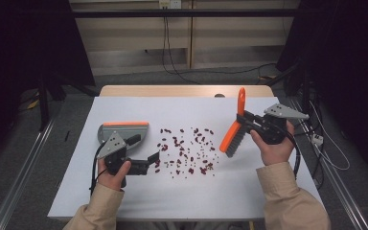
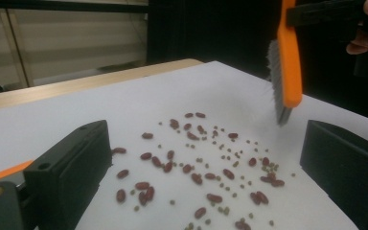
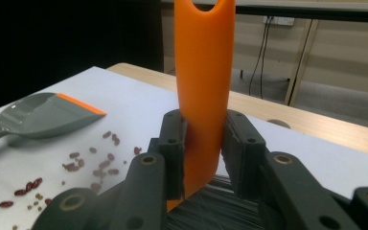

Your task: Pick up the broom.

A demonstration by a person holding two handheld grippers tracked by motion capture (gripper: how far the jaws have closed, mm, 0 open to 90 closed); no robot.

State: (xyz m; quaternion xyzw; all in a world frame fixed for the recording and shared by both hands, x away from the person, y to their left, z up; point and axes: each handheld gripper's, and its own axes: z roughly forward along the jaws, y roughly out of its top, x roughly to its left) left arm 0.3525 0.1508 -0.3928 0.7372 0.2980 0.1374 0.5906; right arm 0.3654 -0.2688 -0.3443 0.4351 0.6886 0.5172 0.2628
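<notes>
The right gripper (image 1: 247, 120) clamps the orange handle of the brush (image 1: 233, 132); in the right gripper view its two black fingers (image 3: 172, 153) press flat on either side of that handle, which stands upright between them, with the grey bristles below. In the high view the brush hangs tilted above the white table (image 1: 124, 201), bristles down, just right of the scattered beans (image 1: 187, 151) and clear of the surface. The left gripper (image 1: 151, 160) rests low at the left of the beans, its fingers (image 2: 72, 163) spread wide with nothing between them but beans on the table beyond; they hold nothing. The grey dustpan (image 1: 124, 132) with its orange edge lies on the table just behind the left gripper; whether it touches the gripper's body I cannot tell. The beans lie loose between dustpan and brush.
</notes>
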